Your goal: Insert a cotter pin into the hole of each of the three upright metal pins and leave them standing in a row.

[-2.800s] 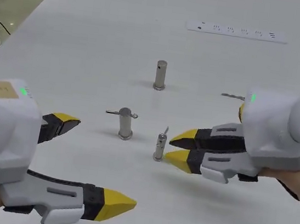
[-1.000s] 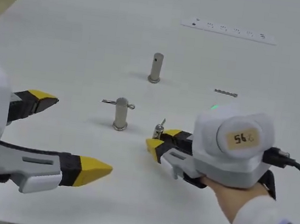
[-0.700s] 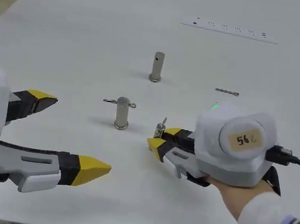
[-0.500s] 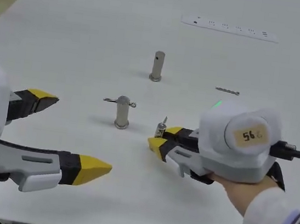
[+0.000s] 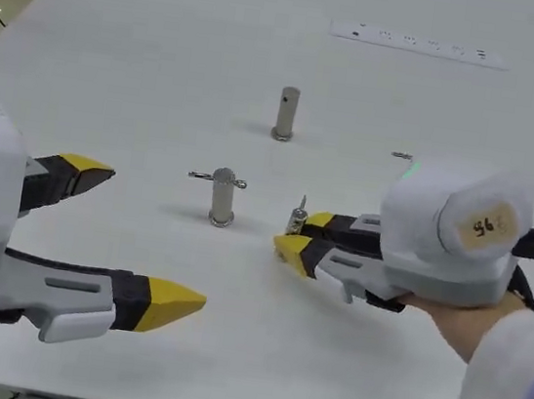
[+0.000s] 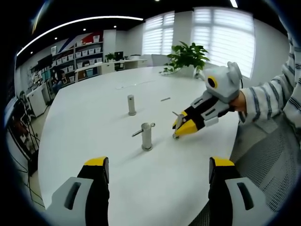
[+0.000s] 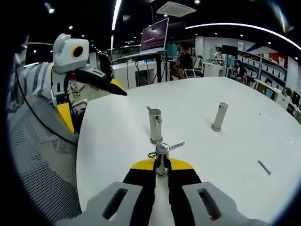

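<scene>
right gripper (image 5: 302,234) is clamping its fingers on the nearest metal pin (image 7: 162,160), low on the shank. It's probably steadying the pin while the first cotter pin (image 7: 165,148) sits through the head, or nudging it into line. That pin is sitting toward the near edge of the surface (image 5: 170,39); can't tell if the base is touching down. left gripper (image 5: 139,235) is hovering by the near-left corner with fingers wide apart and carrying nothing, presumably staying free for the next pickup. Metal pins: three, all standing, and not reading as a straight row yet. middle pin (image 5: 222,197) is carrying the second cotter pin (image 5: 218,178) crosswise. far pin (image 5: 286,114), toward the far edge, is showing a bare hole. Cotter pins: three, two fitted and one loose cotter pin (image 5: 401,156) lying flat beyond the right gripper, likely meant for the far pin. power strip (image 5: 420,45) is lying along the far edge.
</scene>
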Demonstrator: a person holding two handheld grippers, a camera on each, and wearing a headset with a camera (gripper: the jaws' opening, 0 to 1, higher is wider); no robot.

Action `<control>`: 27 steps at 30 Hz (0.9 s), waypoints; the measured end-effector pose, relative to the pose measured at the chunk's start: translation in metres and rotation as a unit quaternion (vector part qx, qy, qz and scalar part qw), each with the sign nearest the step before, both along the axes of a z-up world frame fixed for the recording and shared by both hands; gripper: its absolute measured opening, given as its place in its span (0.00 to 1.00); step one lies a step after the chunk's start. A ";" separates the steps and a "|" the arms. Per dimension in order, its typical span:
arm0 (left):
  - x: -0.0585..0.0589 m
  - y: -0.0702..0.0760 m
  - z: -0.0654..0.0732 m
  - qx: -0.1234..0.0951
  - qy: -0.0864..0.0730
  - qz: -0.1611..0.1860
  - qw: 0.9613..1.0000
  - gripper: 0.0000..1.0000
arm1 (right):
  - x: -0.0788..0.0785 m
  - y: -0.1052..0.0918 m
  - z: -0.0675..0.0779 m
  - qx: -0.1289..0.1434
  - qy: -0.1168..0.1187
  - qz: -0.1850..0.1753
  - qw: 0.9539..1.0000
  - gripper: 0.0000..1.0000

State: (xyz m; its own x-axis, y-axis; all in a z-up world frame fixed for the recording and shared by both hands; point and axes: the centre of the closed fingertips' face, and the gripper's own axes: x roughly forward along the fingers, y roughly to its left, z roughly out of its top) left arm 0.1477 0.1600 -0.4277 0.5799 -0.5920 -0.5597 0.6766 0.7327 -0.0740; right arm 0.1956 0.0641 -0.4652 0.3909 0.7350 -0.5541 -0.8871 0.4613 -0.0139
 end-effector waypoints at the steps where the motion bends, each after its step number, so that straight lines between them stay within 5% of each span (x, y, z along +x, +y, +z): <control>1: 0.000 0.000 0.000 0.000 0.001 0.000 1.000 0.86 | 0.001 -0.001 0.001 0.003 0.001 0.004 1.000 0.03; 10: 0.004 -0.001 0.005 0.004 0.005 0.014 1.000 0.86 | 0.005 -0.013 0.012 0.012 0.010 0.118 0.993 0.03; 14: 0.005 -0.002 0.006 0.003 0.008 0.024 1.000 0.86 | 0.005 -0.019 0.012 -0.006 0.009 0.179 0.984 0.03; 18: 0.011 0.002 0.013 0.001 0.002 0.040 0.999 0.86 | 0.005 -0.020 0.018 0.011 0.031 0.219 0.975 0.03; 27: 0.009 0.002 0.031 -0.020 -0.005 0.064 0.998 0.87 | 0.002 -0.030 0.020 -0.002 0.024 0.306 0.952 0.03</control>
